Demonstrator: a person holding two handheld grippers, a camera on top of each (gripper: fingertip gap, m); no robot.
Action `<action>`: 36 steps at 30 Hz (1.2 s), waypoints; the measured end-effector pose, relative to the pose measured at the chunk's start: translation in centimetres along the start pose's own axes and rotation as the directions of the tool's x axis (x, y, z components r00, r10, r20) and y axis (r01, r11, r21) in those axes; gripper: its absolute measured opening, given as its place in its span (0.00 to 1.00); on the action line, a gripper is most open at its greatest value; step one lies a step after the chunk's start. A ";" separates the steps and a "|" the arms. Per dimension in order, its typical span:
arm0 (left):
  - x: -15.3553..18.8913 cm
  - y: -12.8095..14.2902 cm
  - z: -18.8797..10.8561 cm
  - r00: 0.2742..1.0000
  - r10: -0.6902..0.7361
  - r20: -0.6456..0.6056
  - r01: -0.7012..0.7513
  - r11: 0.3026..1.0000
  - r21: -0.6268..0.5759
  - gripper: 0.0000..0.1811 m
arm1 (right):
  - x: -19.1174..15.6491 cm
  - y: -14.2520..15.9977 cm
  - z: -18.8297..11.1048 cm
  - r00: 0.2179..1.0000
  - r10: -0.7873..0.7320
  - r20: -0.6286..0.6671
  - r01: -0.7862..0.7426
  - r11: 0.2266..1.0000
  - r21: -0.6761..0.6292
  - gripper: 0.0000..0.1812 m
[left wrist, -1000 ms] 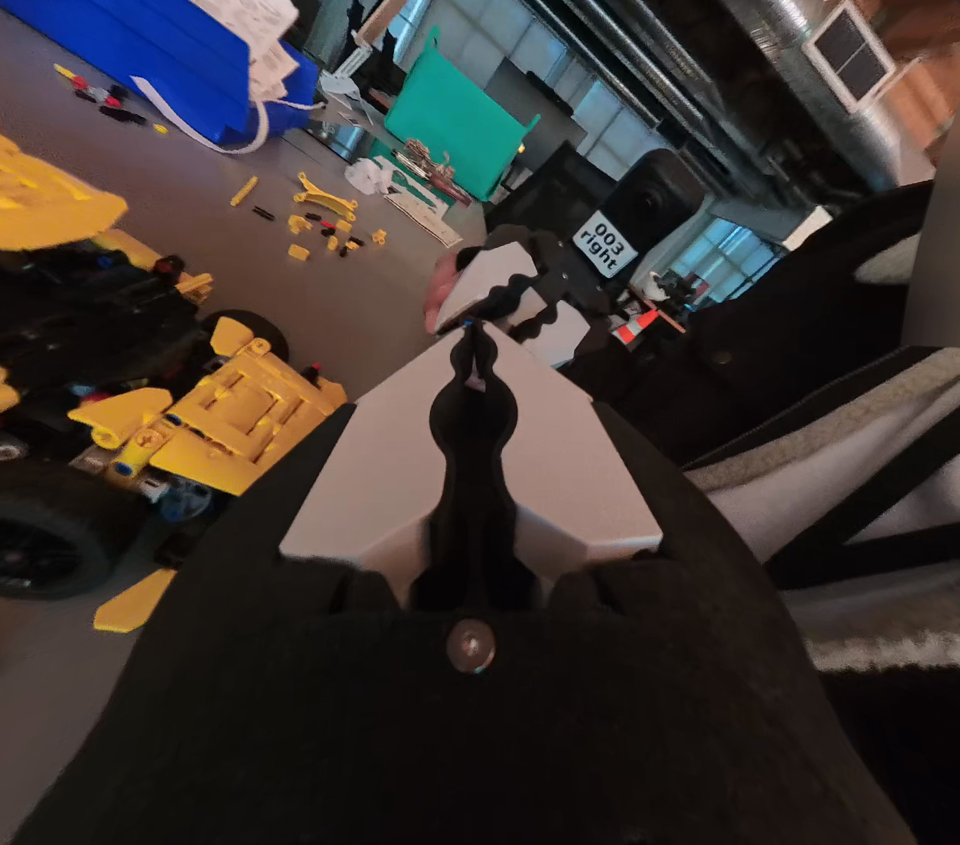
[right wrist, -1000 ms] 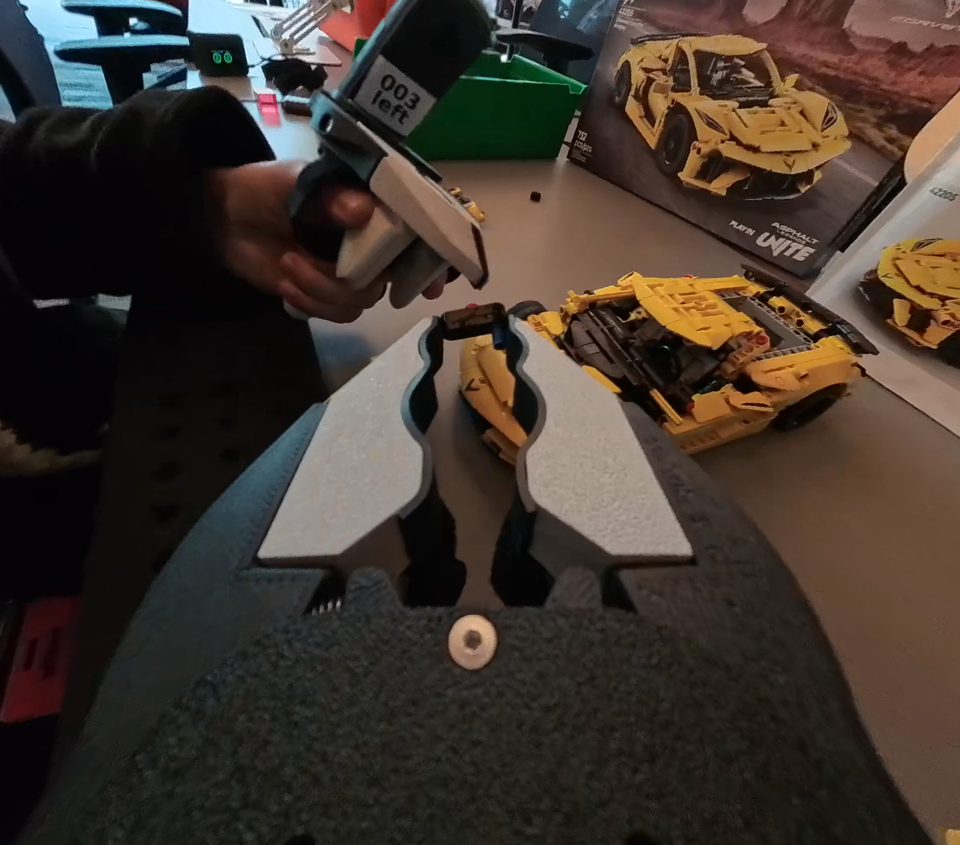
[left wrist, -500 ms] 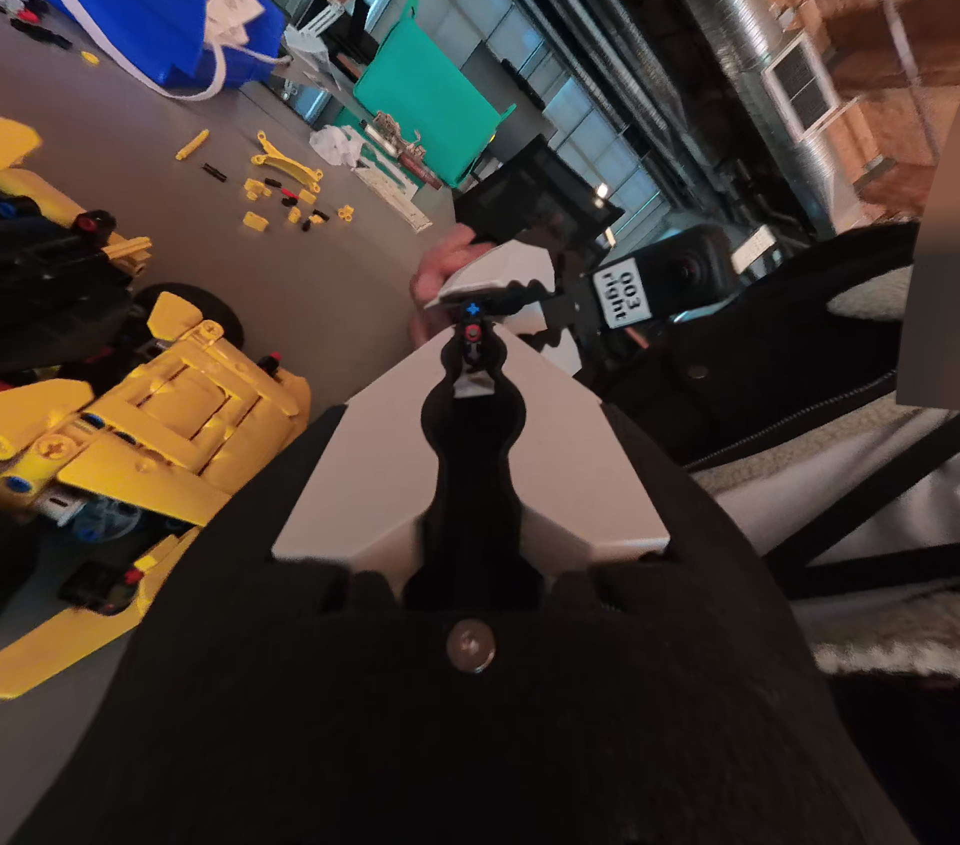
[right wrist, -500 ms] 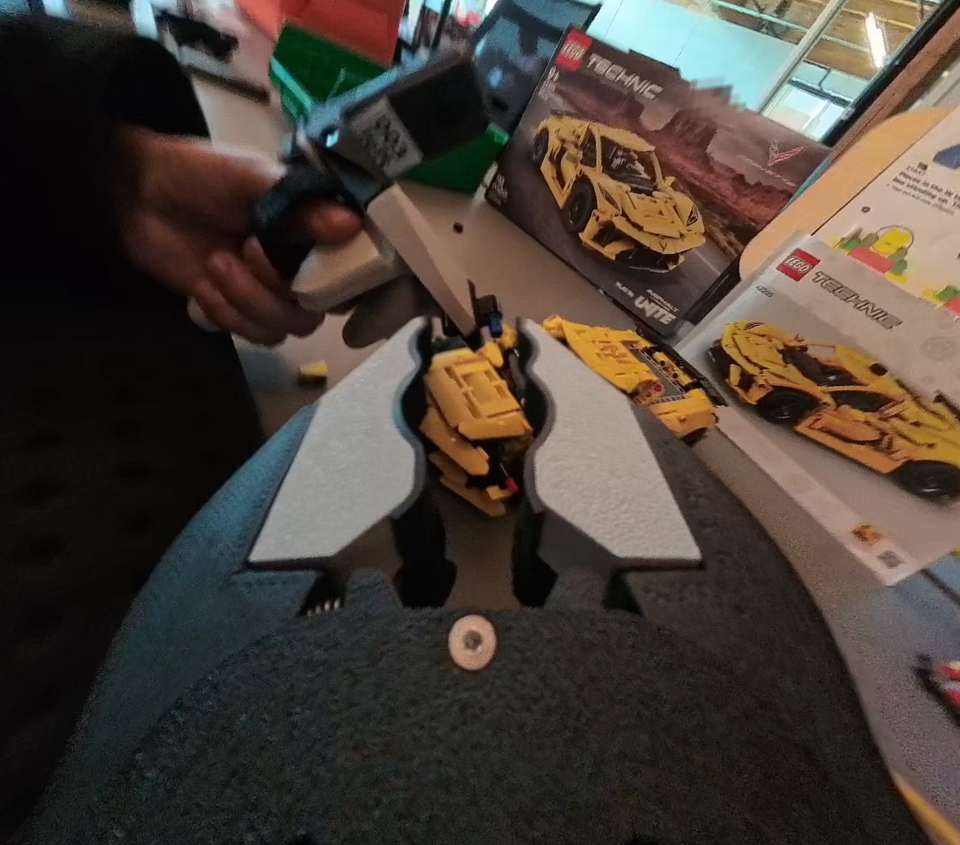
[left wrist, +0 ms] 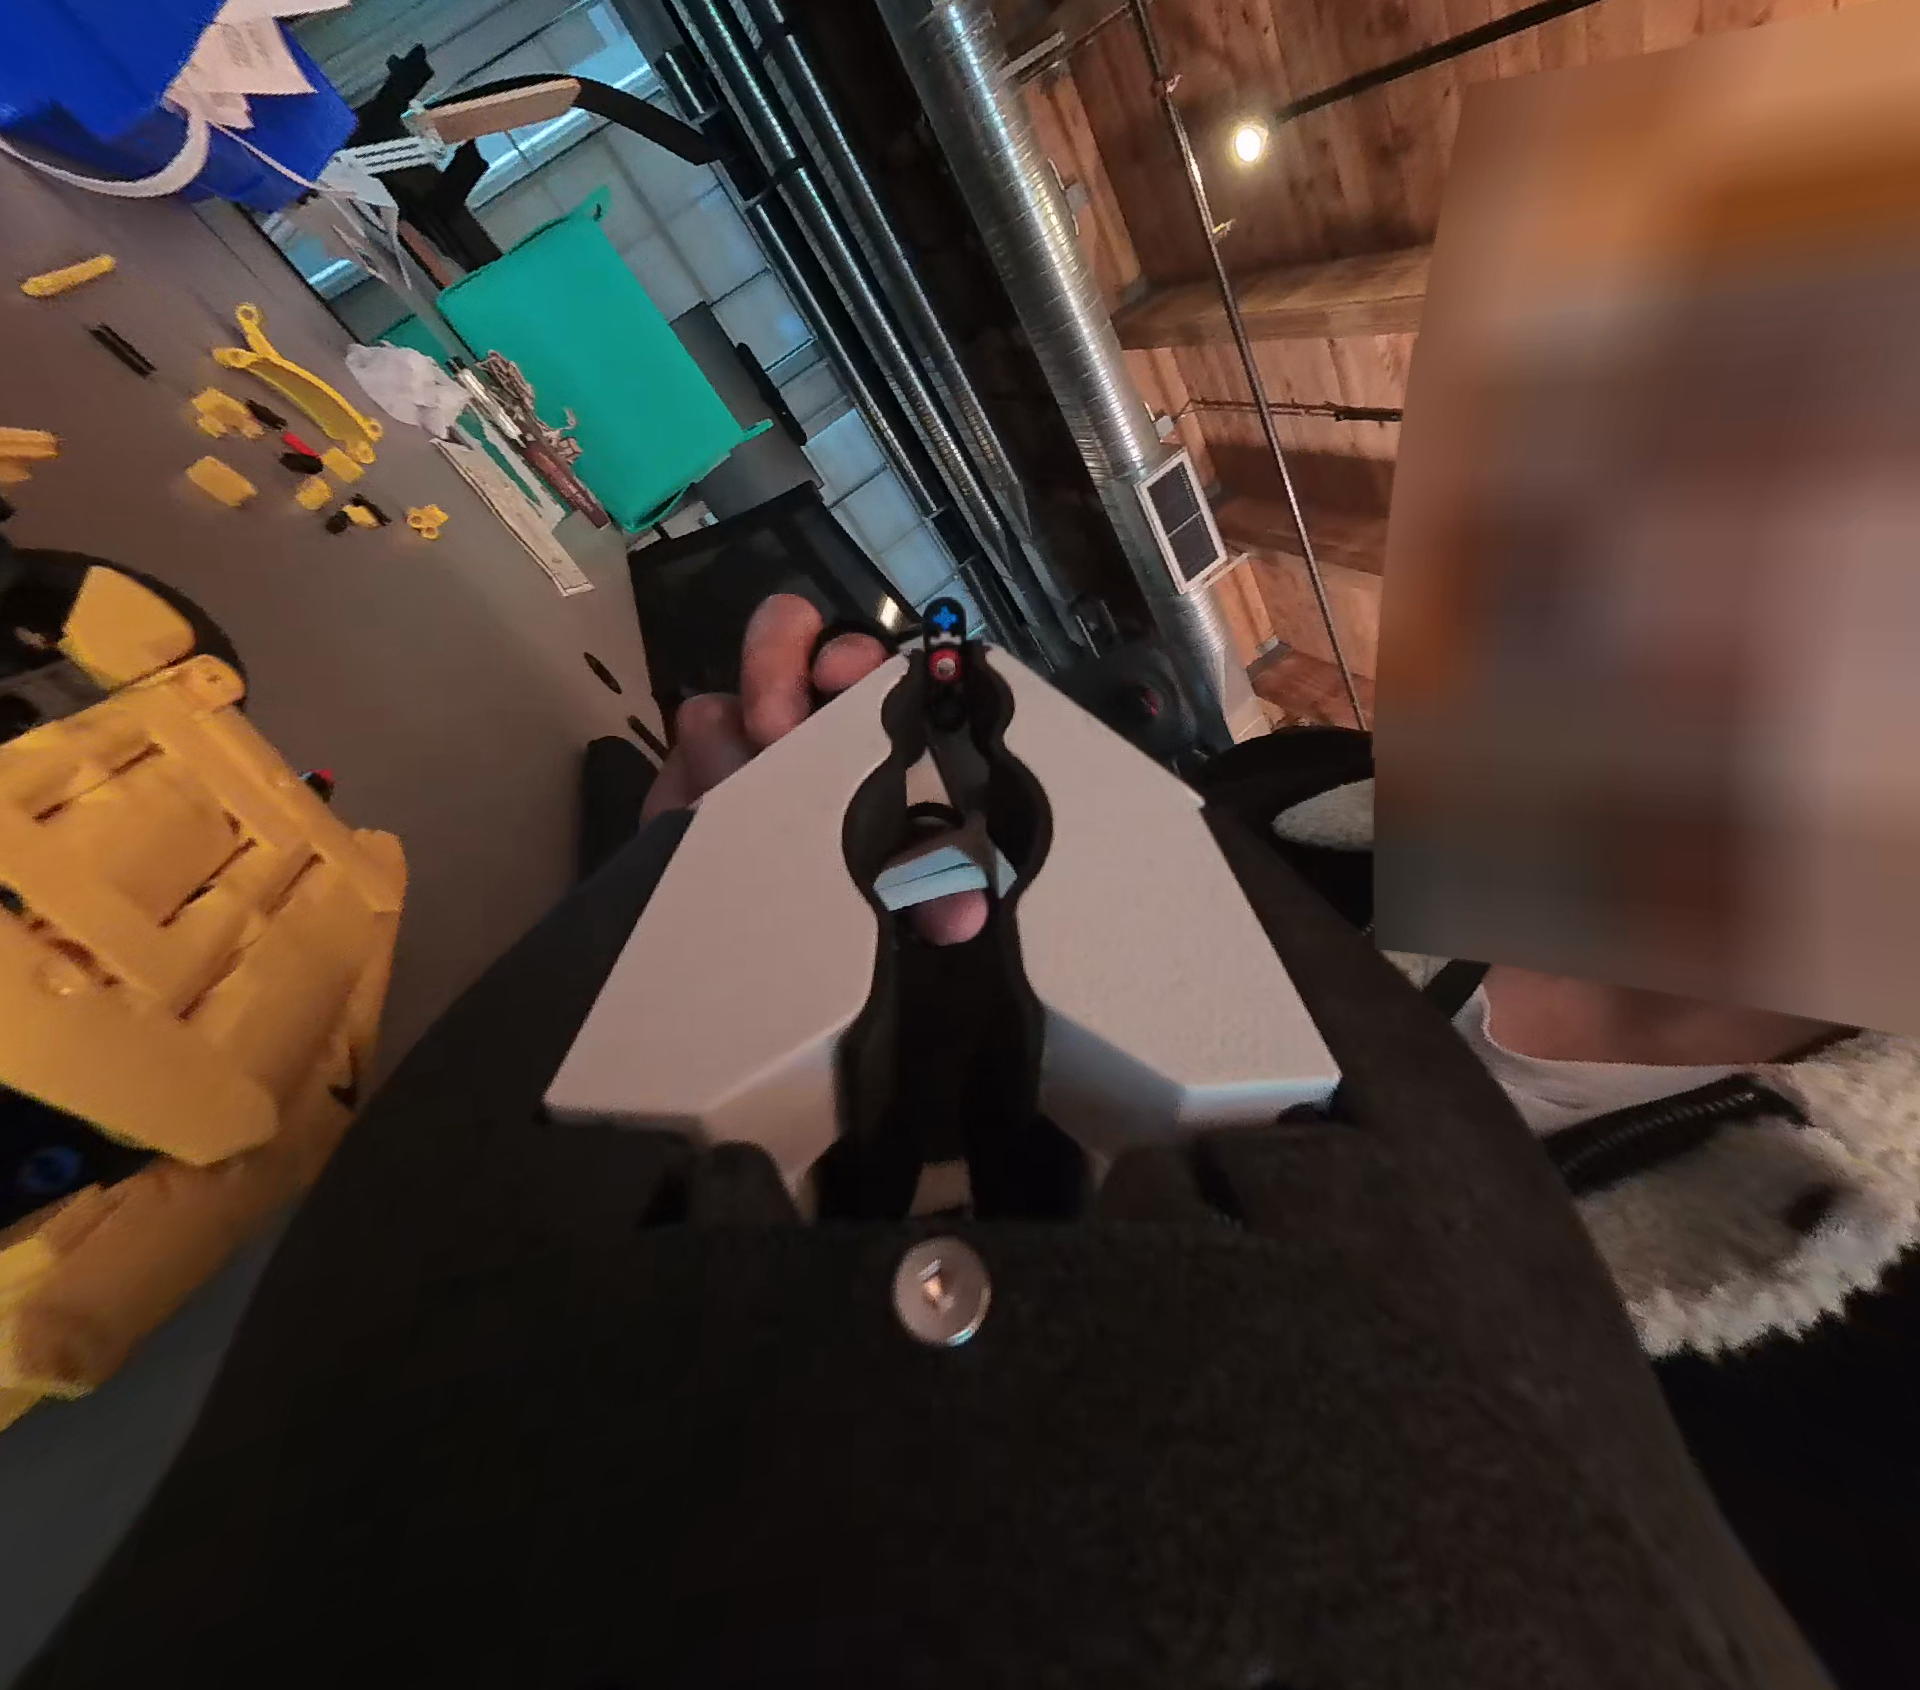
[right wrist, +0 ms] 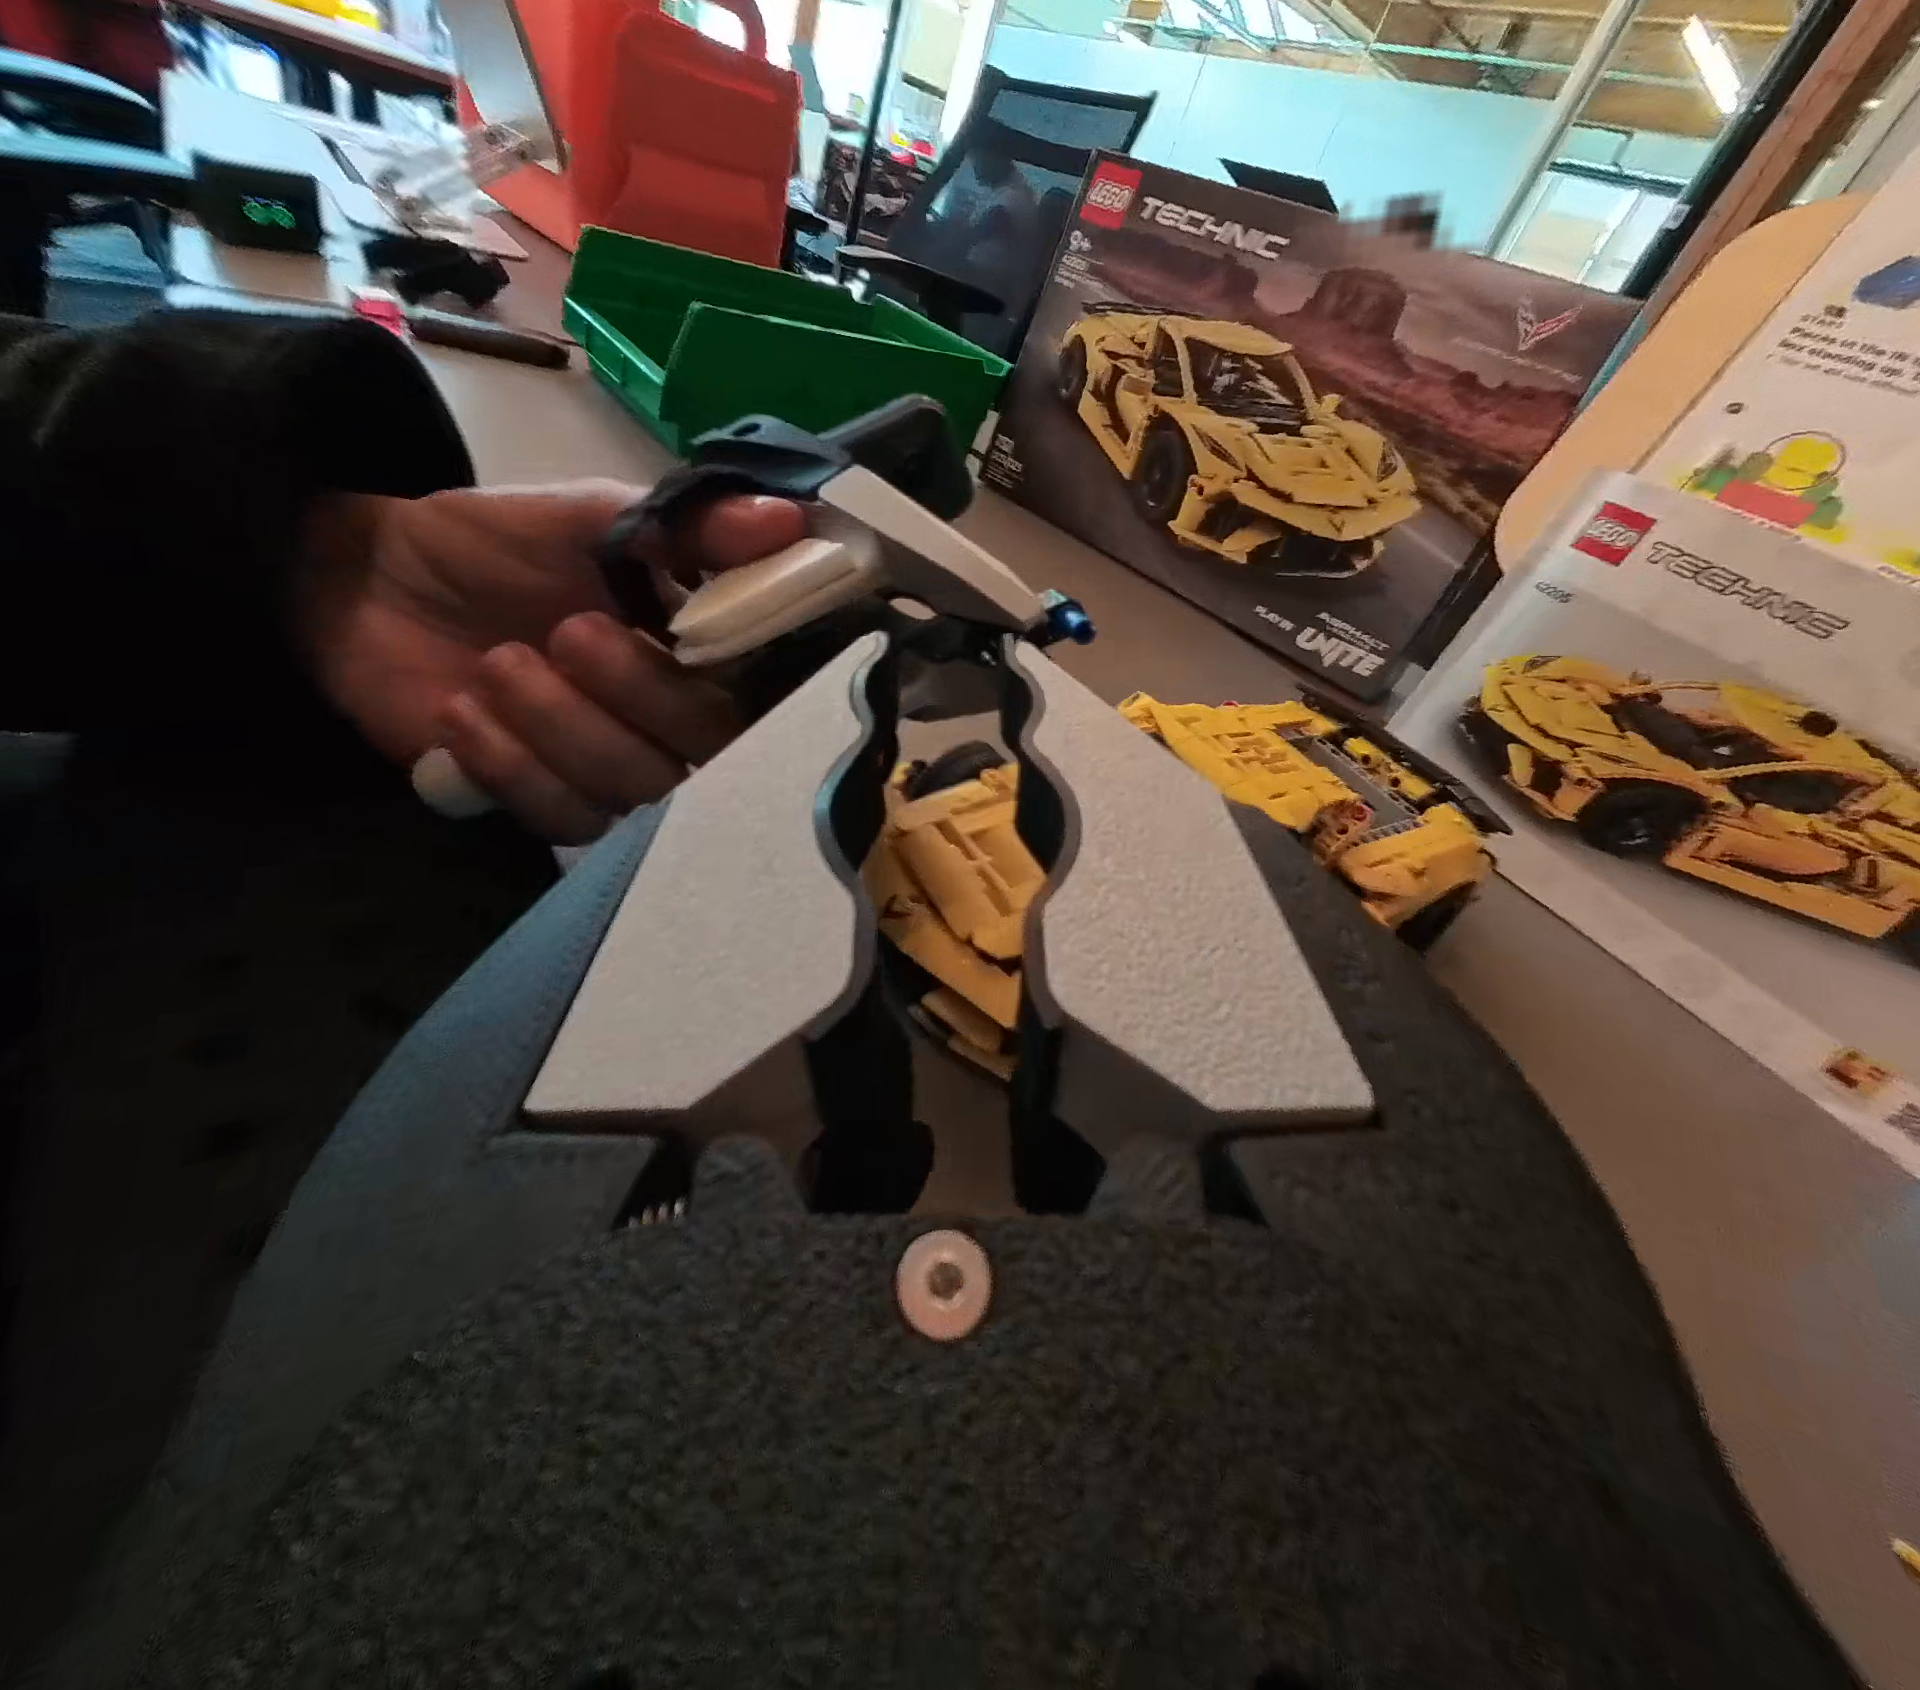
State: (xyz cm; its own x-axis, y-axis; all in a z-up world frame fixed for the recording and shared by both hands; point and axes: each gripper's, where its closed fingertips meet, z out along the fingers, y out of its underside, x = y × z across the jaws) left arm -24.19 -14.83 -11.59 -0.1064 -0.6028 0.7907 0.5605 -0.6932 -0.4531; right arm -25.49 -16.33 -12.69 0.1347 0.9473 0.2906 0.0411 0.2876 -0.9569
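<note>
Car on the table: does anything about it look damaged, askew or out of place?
The car looks unfinished: its middle is open, with black frame showing. Small yellow and black parts lie scattered on the table, apart from it. I see no breakage.

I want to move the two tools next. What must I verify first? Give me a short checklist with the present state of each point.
1. Left tool shut on black part: ok.
2. Blue pin seated at the part's tip: ok.
3. Right tool gripping something: cannot tell.
4. Tips of both tools close together: ok.
5. Car resting on table: ok.
</note>
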 end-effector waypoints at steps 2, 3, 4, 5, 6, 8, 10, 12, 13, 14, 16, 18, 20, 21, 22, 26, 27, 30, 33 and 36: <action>-0.2 -0.2 0.0 1.000 -0.007 0.006 0.007 1.000 0.019 0.04 | 0.4 -0.2 -0.1 0.999 -0.031 -0.036 0.031 1.000 0.006 0.10; -0.4 -0.4 0.0 1.000 -0.020 0.010 0.019 0.999 0.034 0.04 | 0.5 -0.3 -0.2 0.999 -0.031 -0.042 0.032 0.999 0.016 0.10; -0.7 -0.7 -0.1 0.999 -0.032 0.018 0.031 0.998 0.054 0.04 | 0.7 -0.4 -0.2 0.998 -0.024 -0.051 0.026 0.999 0.021 0.10; -0.7 -0.8 -0.2 0.999 -0.035 0.015 0.034 0.997 0.067 0.04 | 1.0 -0.3 -0.1 0.998 -0.021 -0.066 0.022 1.000 0.018 0.13; -0.5 -0.7 0.1 0.999 -0.034 0.003 0.034 0.997 0.065 0.04 | 1.4 -0.1 0.1 0.996 -0.028 -0.086 0.028 1.000 0.008 0.16; -0.1 0.3 0.9 0.999 -0.035 -0.024 0.036 0.999 0.023 0.03 | 1.6 0.1 0.3 0.991 -0.076 -0.112 0.077 0.997 -0.003 0.18; 0.3 1.3 1.7 0.998 -0.042 -0.053 0.040 0.999 -0.029 0.04 | 1.6 0.0 0.2 0.981 -0.137 -0.138 0.136 0.991 -0.015 0.17; 0.0 1.4 1.7 0.998 -0.052 -0.043 0.050 0.998 -0.037 0.04 | 1.6 0.4 0.1 0.985 -0.129 -0.112 0.125 0.991 -0.038 0.16; 0.0 1.5 1.6 0.997 -0.060 -0.044 0.058 0.997 -0.048 0.03 | 1.4 0.5 0.1 0.991 -0.104 -0.081 0.102 0.994 -0.035 0.14; 0.0 1.5 1.5 0.997 -0.062 -0.047 0.059 0.997 -0.055 0.04 | 1.4 0.5 0.1 0.994 -0.088 -0.072 0.086 0.996 -0.030 0.14; 0.0 1.3 1.2 0.998 -0.049 -0.036 0.047 0.998 -0.053 0.07 | 1.9 0.4 -0.2 0.992 -0.083 -0.099 0.081 0.996 -0.023 0.14; 0.2 1.0 0.9 0.999 -0.013 -0.032 0.012 0.999 -0.039 0.09 | 1.9 0.5 -0.2 0.995 -0.057 -0.081 0.055 0.998 -0.019 0.14; -0.1 1.6 1.0 0.999 0.052 0.011 -0.051 0.996 -0.078 0.08 | 1.5 0.7 0.0 0.996 -0.063 -0.060 0.061 0.998 -0.034 0.14; -0.2 1.8 1.1 0.996 0.084 0.029 -0.081 0.992 -0.098 0.06 | 1.4 0.8 0.1 0.996 -0.073 -0.057 0.071 0.997 -0.033 0.14; -0.3 1.8 1.0 0.993 0.111 0.044 -0.106 0.988 -0.110 0.05 | 1.3 0.9 0.1 0.996 -0.078 -0.054 0.076 0.996 -0.040 0.14; 0.1 2.2 1.0 0.990 0.133 0.036 -0.127 0.983 -0.135 0.04 | 1.2 0.6 0.0 1.000 -0.009 -0.021 0.009 1.000 -0.022 0.18; 0.2 2.3 1.0 0.991 0.128 0.032 -0.123 0.982 -0.141 0.04 | 1.1 0.6 -0.1 1.000 -0.008 -0.016 0.008 1.000 -0.021 0.18; 0.4 2.5 1.0 0.990 0.138 0.025 -0.132 0.978 -0.159 0.04 | 0.8 0.3 -0.2 0.996 -0.078 -0.037 0.077 0.997 -0.012 0.17; 0.3 2.4 0.9 0.992 0.124 0.026 -0.118 0.981 -0.153 0.04 | 0.8 0.3 -0.2 0.989 -0.132 -0.061 0.131 0.991 -0.018 0.15; 0.3 2.3 0.9 0.994 0.107 0.019 -0.103 0.984 -0.146 0.04 | 0.8 0.4 -0.2 0.994 -0.099 -0.041 0.099 0.995 -0.012 0.13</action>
State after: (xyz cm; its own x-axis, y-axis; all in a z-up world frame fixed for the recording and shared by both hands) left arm -22.18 -16.23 -12.00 -0.0299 -0.6661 0.7453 0.4421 -0.6775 -0.5878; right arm -25.15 -15.53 -12.83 0.1708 0.9075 0.3837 0.0661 0.3780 -0.9234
